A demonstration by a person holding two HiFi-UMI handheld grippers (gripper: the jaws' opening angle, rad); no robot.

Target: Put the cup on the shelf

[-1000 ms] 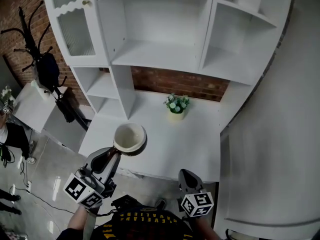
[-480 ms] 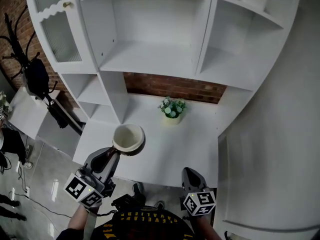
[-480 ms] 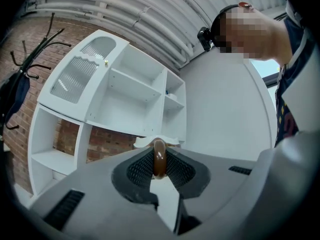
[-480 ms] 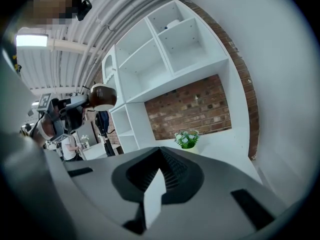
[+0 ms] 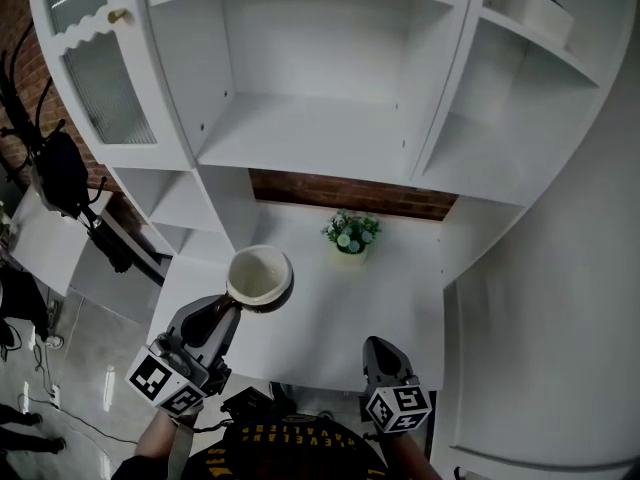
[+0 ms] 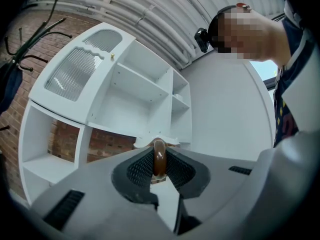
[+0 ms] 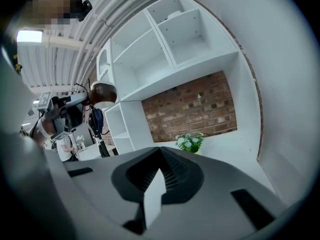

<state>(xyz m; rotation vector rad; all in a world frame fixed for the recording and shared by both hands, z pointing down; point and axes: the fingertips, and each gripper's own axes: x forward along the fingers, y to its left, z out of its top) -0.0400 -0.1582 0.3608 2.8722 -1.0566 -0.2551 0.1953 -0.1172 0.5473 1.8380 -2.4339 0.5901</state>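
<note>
While the cup [image 5: 259, 276] is off every surface, it sits upright, brown outside and pale inside, over the front left part of the white desk top [image 5: 340, 303], well short of the shelf unit [image 5: 300, 133] that rises behind the desk. The left gripper [image 5: 233, 308] carries it: in the left gripper view its two jaws pinch the cup's thin brown handle [image 6: 159, 156] between their ribbed pads, with the rim showing just above them. The right gripper [image 5: 375, 349] hovers at the desk's front edge to the right, apart from the cup; in the right gripper view its jaws are pressed together at the tips with nothing between them. A small potted plant [image 5: 350, 233] with white flowers stands on the desk farther back, near the strip of brick wall [image 5: 340, 193] under the shelf unit's wide middle compartment. At the unit's upper left is a cabinet door [image 5: 100, 88] with ribbed glass and a small knob. Left of the furniture a dark coat stand [image 5: 60, 163] leans against the brick.
</note>
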